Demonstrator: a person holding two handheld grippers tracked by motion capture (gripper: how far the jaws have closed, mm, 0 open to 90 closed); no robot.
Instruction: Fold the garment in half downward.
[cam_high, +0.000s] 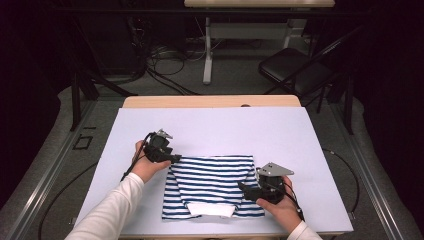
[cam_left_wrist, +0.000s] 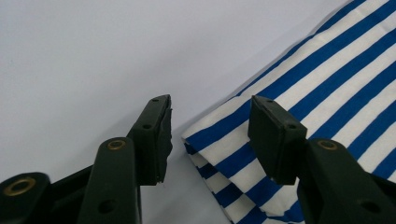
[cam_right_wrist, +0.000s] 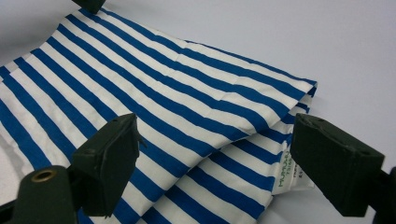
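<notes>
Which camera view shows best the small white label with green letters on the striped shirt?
The right gripper view: the label sticks out from the folded edge of the striped shirt, close enough to show green print. The high view shows the whole shirt, but the label is too small to tell. The left gripper view shows another shirt corner.

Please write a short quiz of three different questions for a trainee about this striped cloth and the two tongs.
1. True or false: the left tongs are shut on the striped cloth.
2. Which colours are the stripes of the cloth? A) red and white B) blue and white C) green and black
3. On what does the cloth lie?

Key:
1. False. Both the left and the right tongs stand open, jaws apart.
2. B.
3. On the pale mat that covers the table.
</notes>
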